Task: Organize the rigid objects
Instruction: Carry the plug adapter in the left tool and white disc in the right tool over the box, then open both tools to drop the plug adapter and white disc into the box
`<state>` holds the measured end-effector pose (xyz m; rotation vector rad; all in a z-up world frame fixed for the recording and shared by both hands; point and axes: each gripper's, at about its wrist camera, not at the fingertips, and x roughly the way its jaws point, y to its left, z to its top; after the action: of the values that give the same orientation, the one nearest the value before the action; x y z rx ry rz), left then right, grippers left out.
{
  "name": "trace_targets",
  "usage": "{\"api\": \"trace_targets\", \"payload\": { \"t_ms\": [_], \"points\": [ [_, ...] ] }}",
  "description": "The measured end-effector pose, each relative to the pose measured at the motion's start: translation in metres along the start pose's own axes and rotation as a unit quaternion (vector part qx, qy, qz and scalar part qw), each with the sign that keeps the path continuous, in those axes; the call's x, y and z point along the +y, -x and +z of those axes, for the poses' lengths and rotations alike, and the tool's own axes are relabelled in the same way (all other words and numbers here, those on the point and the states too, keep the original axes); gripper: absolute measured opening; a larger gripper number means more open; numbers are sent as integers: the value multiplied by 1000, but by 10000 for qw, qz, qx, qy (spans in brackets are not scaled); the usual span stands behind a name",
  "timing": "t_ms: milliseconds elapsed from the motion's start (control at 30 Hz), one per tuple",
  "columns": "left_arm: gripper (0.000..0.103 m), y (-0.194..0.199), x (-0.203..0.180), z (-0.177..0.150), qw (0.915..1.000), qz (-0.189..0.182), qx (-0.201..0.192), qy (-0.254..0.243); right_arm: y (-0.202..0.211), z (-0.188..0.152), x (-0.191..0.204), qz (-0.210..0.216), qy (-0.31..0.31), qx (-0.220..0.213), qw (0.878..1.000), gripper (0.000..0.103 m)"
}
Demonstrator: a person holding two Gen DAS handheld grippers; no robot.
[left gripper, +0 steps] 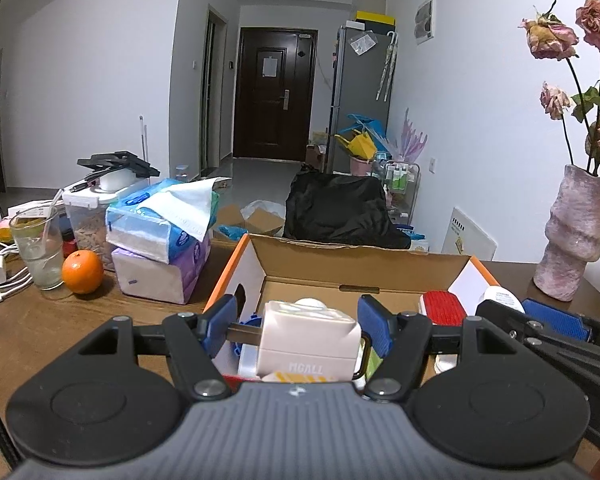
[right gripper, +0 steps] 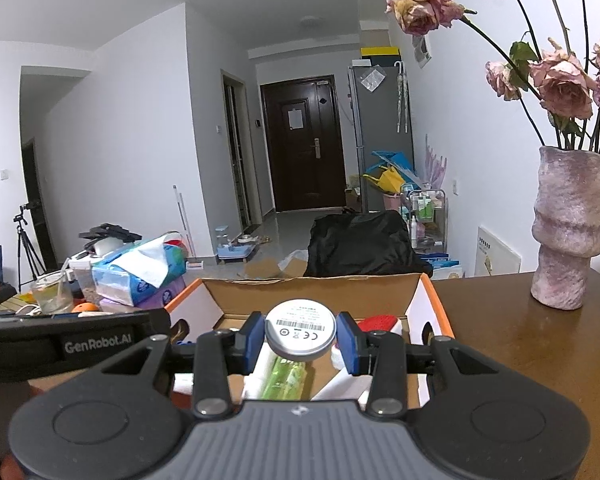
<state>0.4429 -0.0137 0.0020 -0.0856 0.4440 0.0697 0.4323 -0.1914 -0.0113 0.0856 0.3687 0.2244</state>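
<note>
- The left gripper (left gripper: pixel 298 326) has its blue pads clamped on the two sides of a pale cream, rounded plastic block printed "MGALL" (left gripper: pixel 308 338), held above the open brown cardboard box with orange-edged flaps (left gripper: pixel 364 258).
- The right gripper (right gripper: pixel 299 336) is closed on the rim of a flat round silver-grey disc with a barcode label (right gripper: pixel 300 330), also over the box.
- Risk: the disc is pinched only at its curved edge, so I judge that a small tilt could let it pivot or squirt out onto the items below.
- Risk: the box already holds a red ribbed block (left gripper: pixel 443 306), a white tube (right gripper: pixel 342 386) and a green translucent bottle (right gripper: pixel 286 378); a drop from this height could knock them or land askew.
- Risk: the two grippers sit close together over the same box, and the right one's blue pad (left gripper: pixel 552 318) shows just beside the left one, so a sideways move may make them collide.
- Risk: the tall pink textured ceramic vase of dried roses (right gripper: pixel 568 232) stands near the box on the brown wooden table (left gripper: pixel 36 328); a wide swing to that side could tip it.
- Hidden: the box floor beneath both held things is blocked by the grippers, so free space there cannot be judged.
- Hidden: what the cream block actually is, and a blue item (left gripper: pixel 252 318) behind it, are hard to make out.
</note>
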Motion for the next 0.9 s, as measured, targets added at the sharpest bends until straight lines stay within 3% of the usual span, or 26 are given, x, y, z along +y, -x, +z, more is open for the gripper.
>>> {"api": "trace_targets", "payload": {
  "t_ms": [900],
  "points": [
    [69,-60,-11,15,9999,70,52,-119,-66,14,-16,-127,137,341,9992,38]
  ]
}}
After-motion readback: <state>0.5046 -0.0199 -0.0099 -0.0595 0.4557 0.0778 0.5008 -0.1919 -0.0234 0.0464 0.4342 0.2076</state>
